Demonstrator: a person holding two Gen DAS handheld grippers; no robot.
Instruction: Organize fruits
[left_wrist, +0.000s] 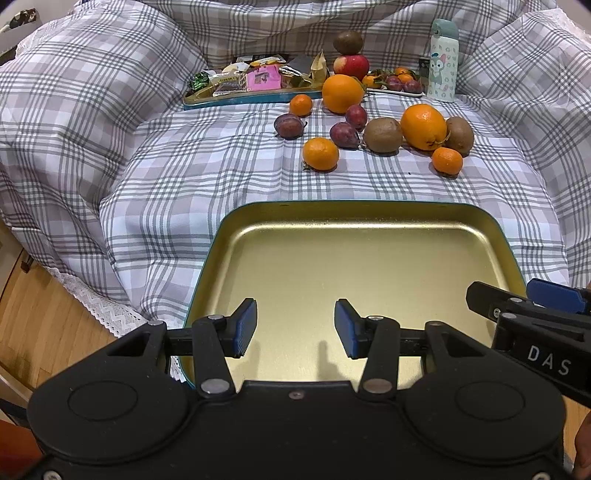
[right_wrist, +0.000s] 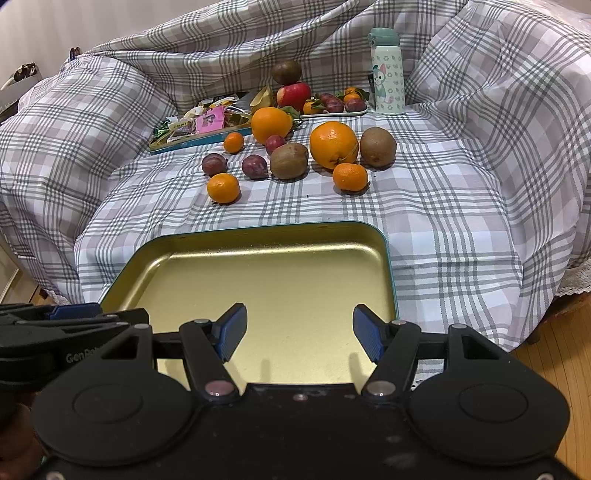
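Both the left gripper (left_wrist: 295, 328) and right gripper (right_wrist: 300, 330) hover with released jaws over the empty gold metal tray (left_wrist: 369, 212), probably ready to collect the loose fruits (left_wrist: 382, 134) from the checked bed cover (left_wrist: 207, 166).

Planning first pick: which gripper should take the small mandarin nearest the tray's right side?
Right, probably. The mandarin lies ahead of the open right gripper and off to the right of the left gripper. Both are empty over the gold tray.

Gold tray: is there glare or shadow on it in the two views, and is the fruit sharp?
Left wrist view: the gold tray shows soft sheen and faint finger shadows; the large orange is sharp. Right wrist view: same soft sheen on the tray, clearer finger shadows; edges bend from the fisheye lens.
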